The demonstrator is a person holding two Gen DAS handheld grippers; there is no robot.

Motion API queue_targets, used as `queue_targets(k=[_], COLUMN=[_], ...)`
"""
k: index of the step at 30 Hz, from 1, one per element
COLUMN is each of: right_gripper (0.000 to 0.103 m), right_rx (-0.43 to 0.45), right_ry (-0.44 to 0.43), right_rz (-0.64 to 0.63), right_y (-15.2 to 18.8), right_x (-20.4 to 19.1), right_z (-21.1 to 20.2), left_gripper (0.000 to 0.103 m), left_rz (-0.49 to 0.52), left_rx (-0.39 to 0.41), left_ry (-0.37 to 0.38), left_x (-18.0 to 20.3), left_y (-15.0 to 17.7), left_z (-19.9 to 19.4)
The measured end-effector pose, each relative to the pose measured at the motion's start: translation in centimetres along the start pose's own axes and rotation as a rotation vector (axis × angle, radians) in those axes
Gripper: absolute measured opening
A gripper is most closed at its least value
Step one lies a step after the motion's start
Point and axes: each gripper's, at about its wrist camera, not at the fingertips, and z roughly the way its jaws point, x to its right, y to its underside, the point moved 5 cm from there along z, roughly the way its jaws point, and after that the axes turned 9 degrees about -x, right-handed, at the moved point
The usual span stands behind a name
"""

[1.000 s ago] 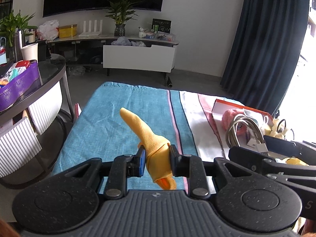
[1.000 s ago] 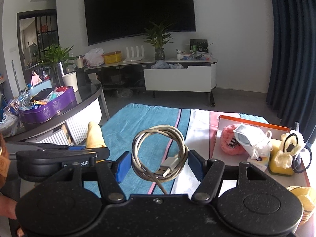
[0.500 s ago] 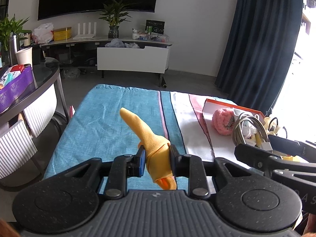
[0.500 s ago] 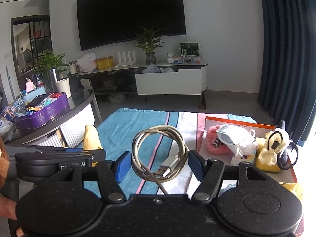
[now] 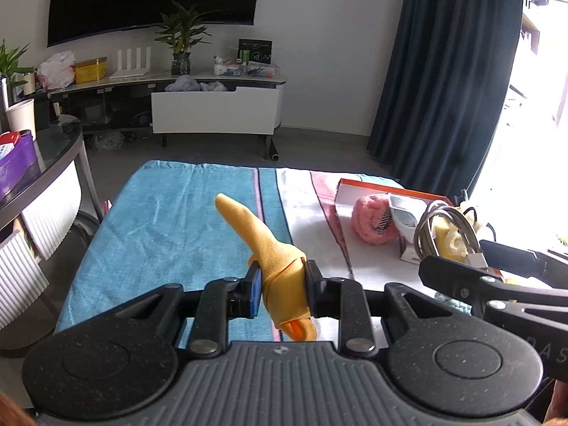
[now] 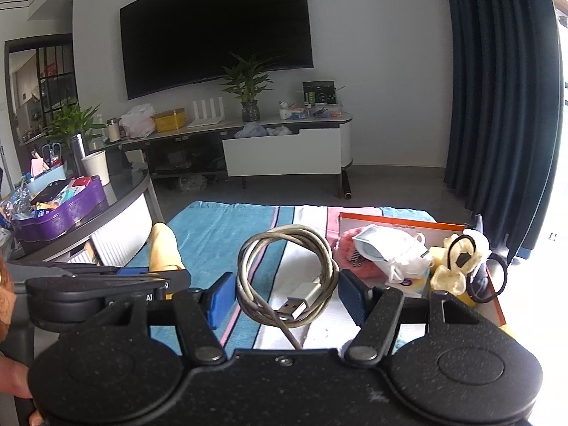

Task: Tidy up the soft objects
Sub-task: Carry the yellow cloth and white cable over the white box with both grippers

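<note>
Left gripper (image 5: 282,289) clamped on yellow plush banana (image 5: 280,273), held above blue striped cloth (image 5: 170,227). Right gripper (image 6: 287,296) holds coiled USB cable (image 6: 284,273), pads against coil sides. Orange-rimmed tray (image 6: 397,220) just right, containing pink fluffy item (image 5: 372,220) and face mask (image 6: 387,248).

tray (image 5: 387,189) right on cloth (image 5: 170,227), mask (image 6: 387,248) inside tray

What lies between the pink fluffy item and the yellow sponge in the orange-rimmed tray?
In the right wrist view, a white face mask lies between the pink fluffy item and the yellow sponge, overlapping the pink one.
</note>
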Motion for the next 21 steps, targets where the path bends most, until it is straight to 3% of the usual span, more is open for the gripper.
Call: queue_targets(k=[21], right_gripper=[0.076], right_rx=[-0.015], right_ry=[0.077], right_rz=[0.059], right_y=[0.1], right_x=[3.9], right_z=[-0.6], left_gripper=[0.026], left_rz=[0.05], left_rx=[-0.023], left_ry=[0.068], left_x=[3.6], left_y=[-0.9], left_z=[1.5])
